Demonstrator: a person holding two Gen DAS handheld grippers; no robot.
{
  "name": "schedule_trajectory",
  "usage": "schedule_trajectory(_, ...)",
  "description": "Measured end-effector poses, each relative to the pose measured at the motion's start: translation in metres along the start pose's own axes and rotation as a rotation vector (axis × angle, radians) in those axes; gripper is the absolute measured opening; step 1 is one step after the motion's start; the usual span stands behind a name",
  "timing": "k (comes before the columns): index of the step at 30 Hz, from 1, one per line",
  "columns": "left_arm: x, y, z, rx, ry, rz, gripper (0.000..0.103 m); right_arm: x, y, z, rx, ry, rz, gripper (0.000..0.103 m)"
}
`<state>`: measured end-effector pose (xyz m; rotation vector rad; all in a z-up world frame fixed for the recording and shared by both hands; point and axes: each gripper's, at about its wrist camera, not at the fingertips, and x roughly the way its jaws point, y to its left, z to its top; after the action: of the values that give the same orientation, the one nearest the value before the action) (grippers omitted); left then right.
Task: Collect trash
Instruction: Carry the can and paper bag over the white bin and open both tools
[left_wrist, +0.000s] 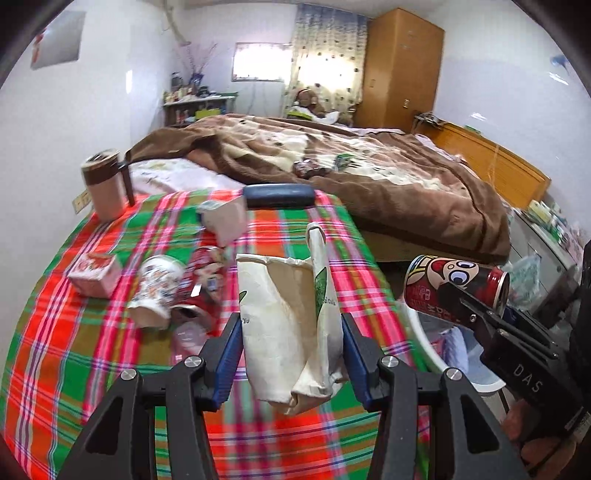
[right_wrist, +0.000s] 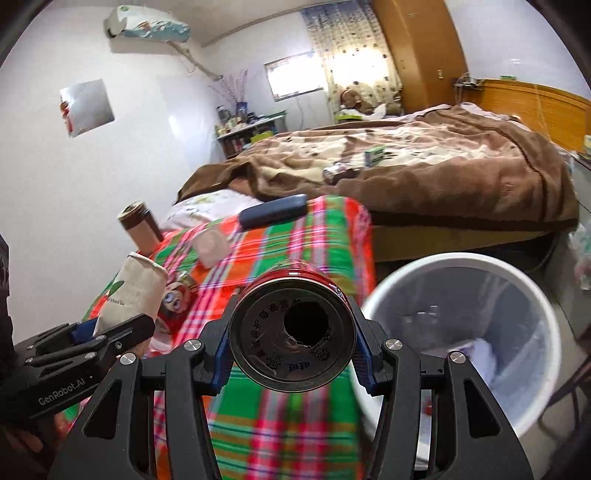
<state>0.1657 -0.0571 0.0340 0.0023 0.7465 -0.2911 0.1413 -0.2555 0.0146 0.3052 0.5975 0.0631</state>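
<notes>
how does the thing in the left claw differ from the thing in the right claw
The left claw is shut on a paper bag; the right claw is shut on a can.
The bag is cream, soft and creased; the can is red, rigid and round.
The bag stands roughly upright with its mouth up; the can lies along the claw, opened end toward the camera.
Both are held above the plaid cloth.

Both wrist fisheyes look forward and down along their own fingers, close over the plaid cloth (left_wrist: 92, 354) toward the bed (left_wrist: 369, 166) at frame top, sharing cloth, bed, wardrobe (right_wrist: 417, 51), and each catching the other gripper at a lower corner.
</notes>
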Motion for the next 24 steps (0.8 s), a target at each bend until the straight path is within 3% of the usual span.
schedule_trajectory(10, 0.013, -0.076, 0.001, 0.100, 0.020, -0.091, 0.051, -0.018, -0.049, 0.000, 0.058, -0.015, -0.105, 0.054)
schedule_trajectory(24, 0.055, -0.157, -0.002, 0.198, 0.102, -0.186, 0.052, -0.016, -0.107, -0.008, 0.106, 0.056, -0.224, 0.054)
